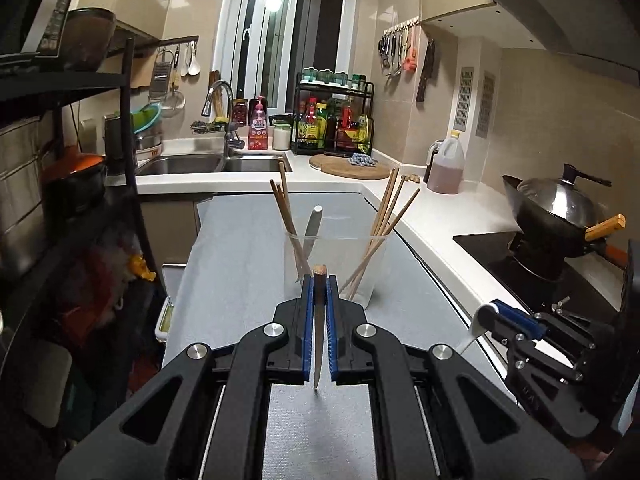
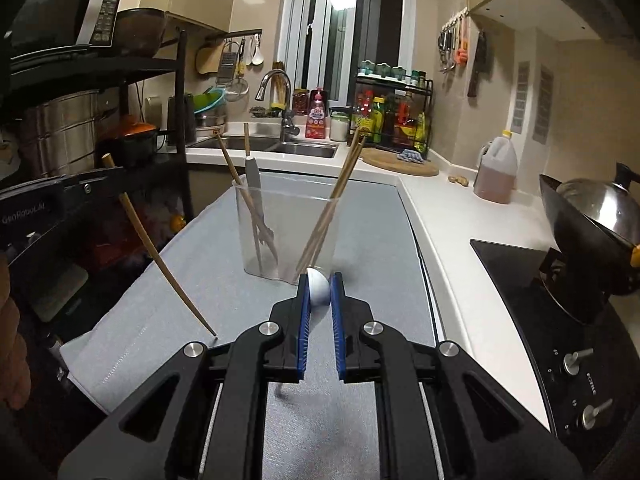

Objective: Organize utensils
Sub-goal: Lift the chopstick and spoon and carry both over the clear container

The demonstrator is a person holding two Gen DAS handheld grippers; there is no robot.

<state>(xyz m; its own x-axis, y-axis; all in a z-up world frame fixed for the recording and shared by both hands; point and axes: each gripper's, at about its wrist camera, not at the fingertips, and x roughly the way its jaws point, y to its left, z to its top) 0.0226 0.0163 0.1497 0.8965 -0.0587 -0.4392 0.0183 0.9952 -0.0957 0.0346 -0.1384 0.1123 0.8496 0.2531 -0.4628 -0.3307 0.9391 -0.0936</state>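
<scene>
Clear holder [image 2: 286, 236] with chopsticks [image 2: 332, 200] stands beside white counter [image 2: 452, 216].

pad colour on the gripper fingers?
Blue ribbed pads on black fingers. Clearest in the left wrist view, closed on a wooden chopstick.

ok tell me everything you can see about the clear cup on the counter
The clear cup is a see-through, plastic-looking tumbler standing upright on the grey mat. Inside, wooden chopsticks lean against its right rim, and more chopsticks lean left beside a grey-handled fork with its tines down. Neither gripper touches the cup.
</scene>
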